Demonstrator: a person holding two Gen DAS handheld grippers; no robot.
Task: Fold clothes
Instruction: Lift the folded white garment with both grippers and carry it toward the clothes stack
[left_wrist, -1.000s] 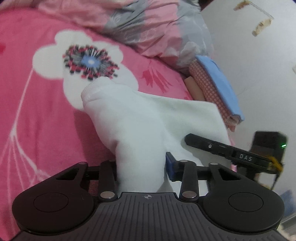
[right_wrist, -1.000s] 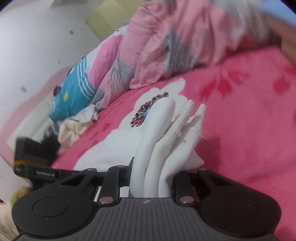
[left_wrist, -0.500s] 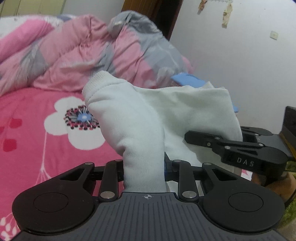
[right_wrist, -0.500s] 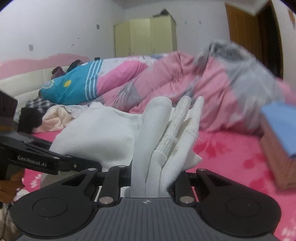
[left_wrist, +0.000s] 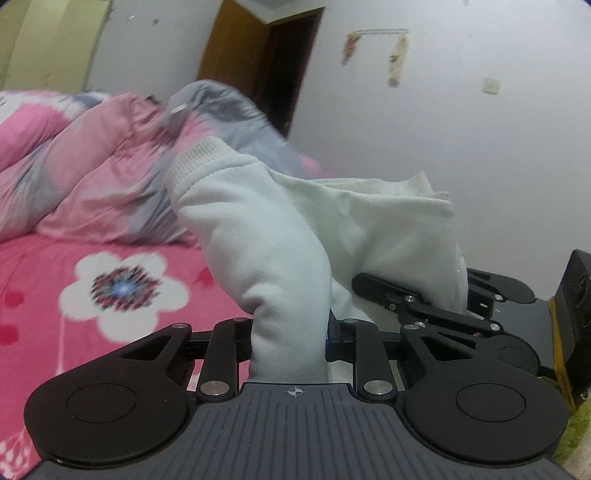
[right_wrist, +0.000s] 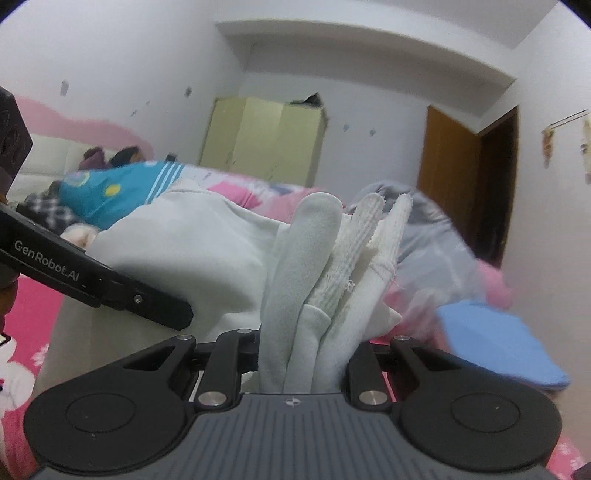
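Observation:
A white sweatshirt (left_wrist: 258, 229) hangs lifted above the pink bed, held between both grippers. My left gripper (left_wrist: 290, 332) has a thick fold with a ribbed cuff between its jaws; the jaws are closing on it and the pads press the cloth. In the right wrist view my right gripper (right_wrist: 303, 354) is shut on several bunched layers of the same sweatshirt (right_wrist: 177, 251), ribbed hems sticking up. Each gripper shows in the other's view: the right gripper (left_wrist: 424, 306) at the right, the left gripper (right_wrist: 110, 288) at the left. The fingertips are hidden by cloth.
The pink flowered bedsheet (left_wrist: 55, 280) lies below. A crumpled pink and grey quilt (left_wrist: 92, 166) is piled behind. A folded blue cloth (right_wrist: 495, 339) sits at the right, a teal garment (right_wrist: 110, 188) at the far left. A wardrobe (right_wrist: 262, 136) and brown door (right_wrist: 465, 177) stand behind.
Both grippers have risen and rolled level, lifting the white sweatshirt off the bed. The views now take in the walls and door instead of the bedsheet.

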